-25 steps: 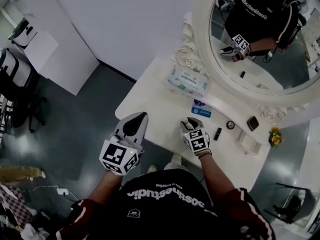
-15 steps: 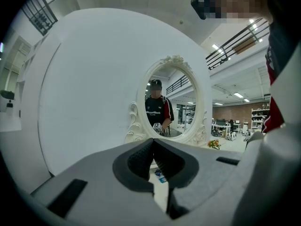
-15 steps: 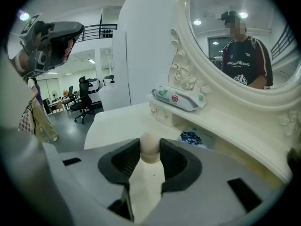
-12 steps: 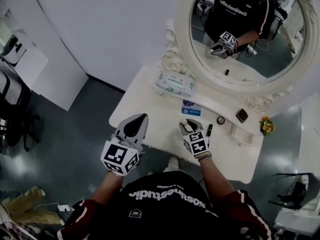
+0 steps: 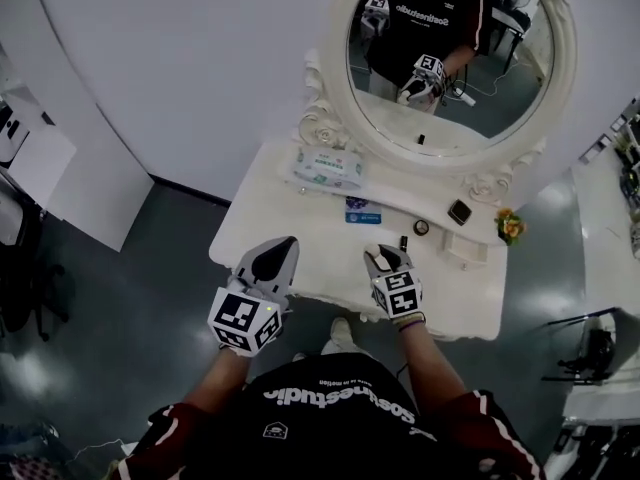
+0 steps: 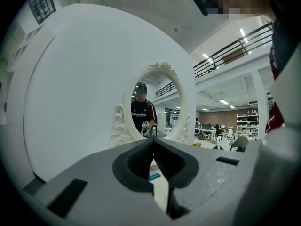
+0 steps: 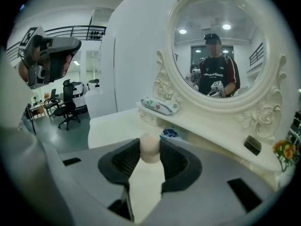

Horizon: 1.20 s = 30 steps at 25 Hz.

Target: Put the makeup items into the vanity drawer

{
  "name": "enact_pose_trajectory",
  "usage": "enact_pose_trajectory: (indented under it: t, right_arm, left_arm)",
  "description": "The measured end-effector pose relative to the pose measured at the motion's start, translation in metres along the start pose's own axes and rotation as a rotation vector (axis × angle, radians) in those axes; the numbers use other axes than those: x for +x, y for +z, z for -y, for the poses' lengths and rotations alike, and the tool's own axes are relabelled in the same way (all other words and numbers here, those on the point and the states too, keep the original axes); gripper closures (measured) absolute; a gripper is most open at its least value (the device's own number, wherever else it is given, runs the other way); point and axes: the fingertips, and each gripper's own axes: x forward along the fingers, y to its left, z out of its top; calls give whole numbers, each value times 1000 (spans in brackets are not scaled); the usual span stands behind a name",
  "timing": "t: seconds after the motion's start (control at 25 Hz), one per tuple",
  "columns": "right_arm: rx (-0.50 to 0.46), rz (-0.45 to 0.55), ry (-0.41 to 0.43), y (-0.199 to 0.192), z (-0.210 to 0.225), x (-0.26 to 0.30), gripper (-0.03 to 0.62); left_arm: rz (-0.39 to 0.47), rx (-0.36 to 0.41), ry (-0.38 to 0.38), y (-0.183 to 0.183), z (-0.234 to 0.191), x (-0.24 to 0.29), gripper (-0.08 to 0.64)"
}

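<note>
My right gripper (image 5: 385, 254) is shut on a small pale beige cylindrical makeup item (image 7: 150, 149), held upright between the pads (image 7: 175, 160) over the front of the white vanity top (image 5: 300, 226). My left gripper (image 5: 283, 242) hovers over the vanity's front left, shut with nothing in it; its tips (image 6: 153, 142) meet. On the top lie a black lipstick (image 5: 404, 242), a round compact (image 5: 422, 228), a black square compact (image 5: 459, 212) and a blue packet (image 5: 357, 211). No drawer shows in any view.
A pack of wipes (image 5: 328, 168) lies at the back left under the oval mirror (image 5: 450, 58). A white box (image 5: 465, 255) and small flowers (image 5: 510, 226) sit at the right end. White partitions (image 5: 60, 168) stand to the left on the grey floor.
The head view has swung so the whole mirror now shows. Both grippers keep their poses over the vanity's front edge. The right gripper now sits closer to the black lipstick.
</note>
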Motion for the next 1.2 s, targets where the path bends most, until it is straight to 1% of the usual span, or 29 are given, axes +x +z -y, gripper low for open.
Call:
enact_pose_trajectory:
  t: [0.16,0.36,0.56,0.8,1.2]
  right_arm:
    - [19,5,-57,-5,4,-28,457]
    - [54,14,-107,-13,10,-58,457]
    - [96,29,-159,-17,29,-80,457]
    - [144,48,-226,-27,72,-108,457]
    - [213,56,-307,-51,164,-133,457]
  left_arm:
    - [7,-18,-46,-3,13,-4,554]
    - [12,-29,-90,-5,27,-4,554]
    - [12,-28,-135,-2,44,12,554]
    - [13,-8,-201,2,77,47,554]
    - [2,26,-273,5,128,120,554]
